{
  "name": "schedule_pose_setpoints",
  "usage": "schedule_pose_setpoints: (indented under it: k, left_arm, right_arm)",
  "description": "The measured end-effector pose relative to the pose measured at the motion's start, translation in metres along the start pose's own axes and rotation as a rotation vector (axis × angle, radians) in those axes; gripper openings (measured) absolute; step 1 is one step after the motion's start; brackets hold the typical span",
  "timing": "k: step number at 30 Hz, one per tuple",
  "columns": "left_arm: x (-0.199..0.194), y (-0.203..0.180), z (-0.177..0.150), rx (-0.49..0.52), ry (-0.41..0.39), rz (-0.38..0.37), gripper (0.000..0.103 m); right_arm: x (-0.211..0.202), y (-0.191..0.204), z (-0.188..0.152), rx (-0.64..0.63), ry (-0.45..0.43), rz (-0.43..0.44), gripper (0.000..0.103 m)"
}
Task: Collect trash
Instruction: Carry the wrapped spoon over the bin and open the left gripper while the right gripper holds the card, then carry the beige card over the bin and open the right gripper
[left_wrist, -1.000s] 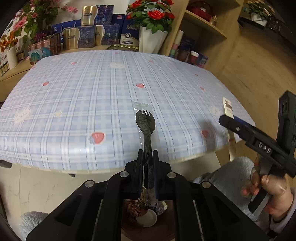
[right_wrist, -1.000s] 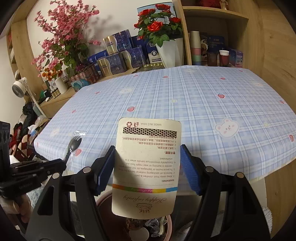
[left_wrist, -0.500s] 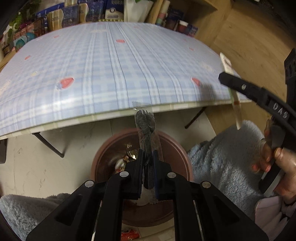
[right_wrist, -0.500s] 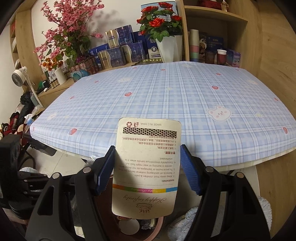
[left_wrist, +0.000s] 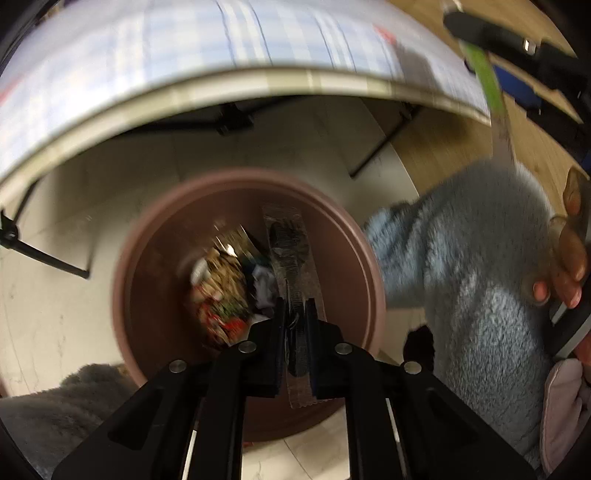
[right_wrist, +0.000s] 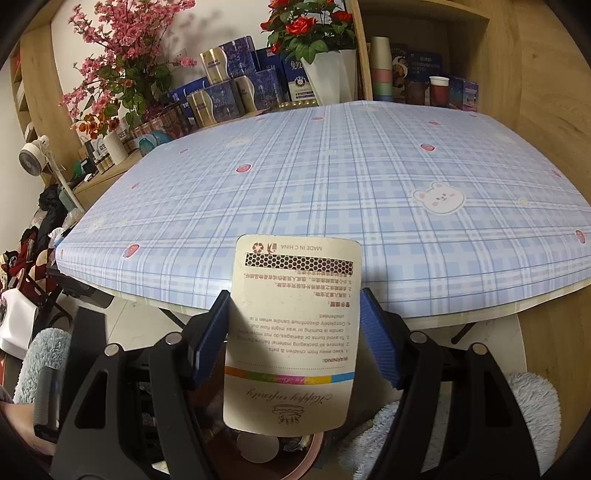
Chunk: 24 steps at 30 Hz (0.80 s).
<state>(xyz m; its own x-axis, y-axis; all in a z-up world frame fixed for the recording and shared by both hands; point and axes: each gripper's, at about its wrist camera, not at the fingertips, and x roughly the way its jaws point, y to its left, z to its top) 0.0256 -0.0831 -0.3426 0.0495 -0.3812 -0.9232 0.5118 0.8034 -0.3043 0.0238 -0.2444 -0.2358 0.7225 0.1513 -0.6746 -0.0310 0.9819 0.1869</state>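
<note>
1. Left tongs (left_wrist: 295, 317): black, two-fingered, closed tight on the handle of a black plastic spork sealed in a clear wrapper (left_wrist: 290, 254). The wrapped spork points toward 12 o'clock from the tongs and hangs over the mouth of the bin.
2. Round brown plastic waste bin (left_wrist: 147, 236): stands on the pale floor below the worktop edge. Mixed scraps (left_wrist: 221, 288), blurred, lie at its bottom, at 9 o'clock of the spork.
3. Right tongs (right_wrist: 295, 332): black with blue ribbed pads (right_wrist: 380, 347), closed on a cream printed cardboard packaging card (right_wrist: 291, 332). The card stands upright between the pads, its text upside down in the right wrist view.
4. The same card is seen edge-on at 1 o'clock in the left wrist view, green-tinted and blurred.
5. Worktop with blue plaid cover, strawberry and bear prints (right_wrist: 332, 184): lies beyond the card; its near edge is at 12 o'clock of the bin.
6. Red roses in a white pot (right_wrist: 325, 74): at the far edge of the worktop.
7. Pale blue fleece sleeve (left_wrist: 480, 258): at 3 o'clock of the bin.
</note>
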Motion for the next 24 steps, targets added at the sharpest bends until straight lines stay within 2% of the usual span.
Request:
schedule_pose_setpoints:
  k: [1, 2, 3, 5, 7, 9, 14, 16, 21, 24]
  left_arm:
    - [0.003, 0.0, 0.0, -0.001, 0.013, -0.007, 0.012]
    - [0.005, 0.0, -0.001, -0.004, 0.027, -0.016, 0.019]
    - [0.005, 0.0, -0.001, -0.006, 0.029, -0.018, 0.033]
    - [-0.001, 0.002, -0.002, -0.014, 0.007, -0.021, 0.048]
    - [-0.007, 0.005, -0.001, -0.03, -0.026, -0.022, 0.054]
    - [-0.023, 0.01, -0.001, -0.058, -0.098, -0.002, 0.066]
    - [-0.076, 0.02, -0.006, -0.133, -0.316, 0.055, 0.088]
    - [-0.1, 0.024, -0.012, -0.168, -0.417, 0.096, 0.092]
    - [-0.145, 0.038, -0.028, -0.271, -0.61, 0.201, 0.097]
    - [-0.165, 0.052, -0.036, -0.337, -0.69, 0.256, 0.097]
  right_arm:
    - [0.001, 0.0, 0.0, -0.001, 0.002, 0.002, 0.069]
    - [0.002, 0.001, 0.0, -0.002, 0.005, 0.003, 0.069]
    - [0.002, 0.001, 0.0, -0.002, 0.007, 0.005, 0.069]
    - [0.004, 0.002, -0.001, -0.003, 0.012, 0.006, 0.069]
    - [0.005, 0.002, -0.002, -0.004, 0.016, 0.006, 0.069]
    - [0.005, 0.004, -0.003, -0.011, 0.018, 0.006, 0.069]
    - [0.007, 0.012, -0.005, -0.048, 0.031, 0.006, 0.069]
    - [0.008, 0.017, -0.007, -0.07, 0.038, 0.009, 0.069]
    - [0.015, 0.036, -0.013, -0.157, 0.067, 0.026, 0.07]
    - [0.022, 0.048, -0.018, -0.201, 0.099, 0.048, 0.07]
